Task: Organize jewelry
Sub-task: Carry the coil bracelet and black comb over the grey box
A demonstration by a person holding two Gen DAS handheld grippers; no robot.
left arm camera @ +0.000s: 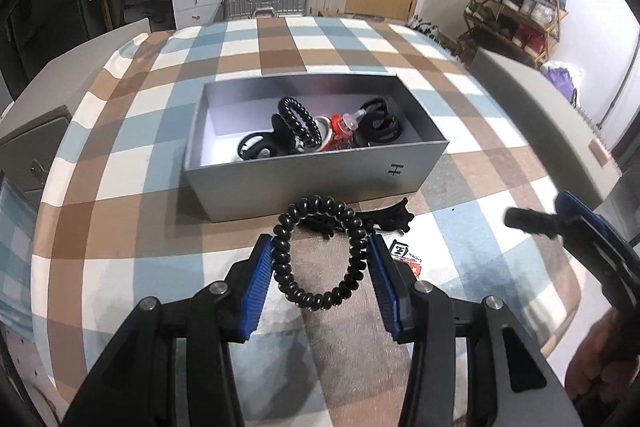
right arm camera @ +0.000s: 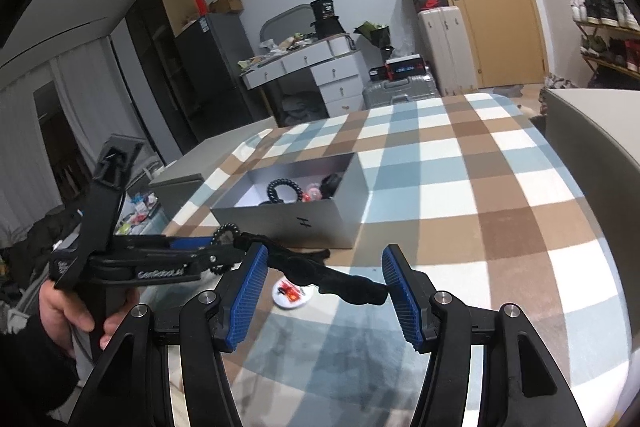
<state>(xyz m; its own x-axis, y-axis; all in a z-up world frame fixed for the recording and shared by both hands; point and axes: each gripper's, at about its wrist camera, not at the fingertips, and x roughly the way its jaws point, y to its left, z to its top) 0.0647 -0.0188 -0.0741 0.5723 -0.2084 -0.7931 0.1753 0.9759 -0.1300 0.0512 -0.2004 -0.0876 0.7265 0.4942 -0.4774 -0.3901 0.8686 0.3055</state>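
my left claw held a black spiral hair tie, its blue pads pressing the coil from both sides just above the checked bed cover. my right claw gripped one end of a black hair clip, though the gap at the left pad left me unsure how firmly. the open grey box sat just beyond the left claw, already carrying another spiral tie, black clips and a small red bottle. a round badge lay on the cover below the clip.
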